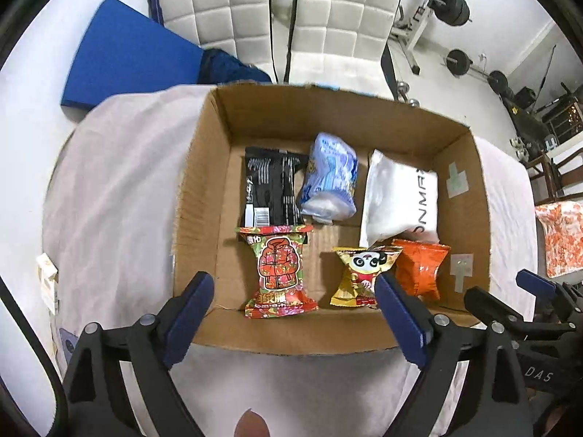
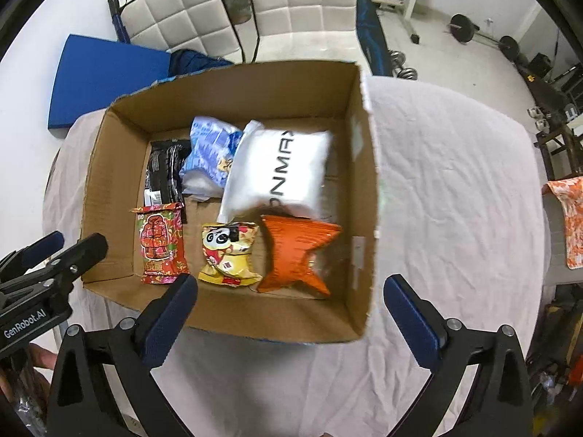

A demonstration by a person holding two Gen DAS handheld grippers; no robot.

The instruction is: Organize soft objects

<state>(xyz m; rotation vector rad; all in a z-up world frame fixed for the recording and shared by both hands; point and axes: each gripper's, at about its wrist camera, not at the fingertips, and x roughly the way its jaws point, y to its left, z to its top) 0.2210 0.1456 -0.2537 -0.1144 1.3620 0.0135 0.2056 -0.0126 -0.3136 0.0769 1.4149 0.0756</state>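
An open cardboard box sits on a cloth-covered table. Inside lie a red floral snack packet, a yellow panda packet, an orange packet, a white pouch, a blue-white soft pack and a black packet. My left gripper is open and empty above the box's near edge. My right gripper is open and empty above the box's near right corner.
The pale cloth covers the table around the box. A small carton lies at the table's left edge. White padded chairs, a blue mat and gym weights stand beyond. An orange-patterned cloth is at right.
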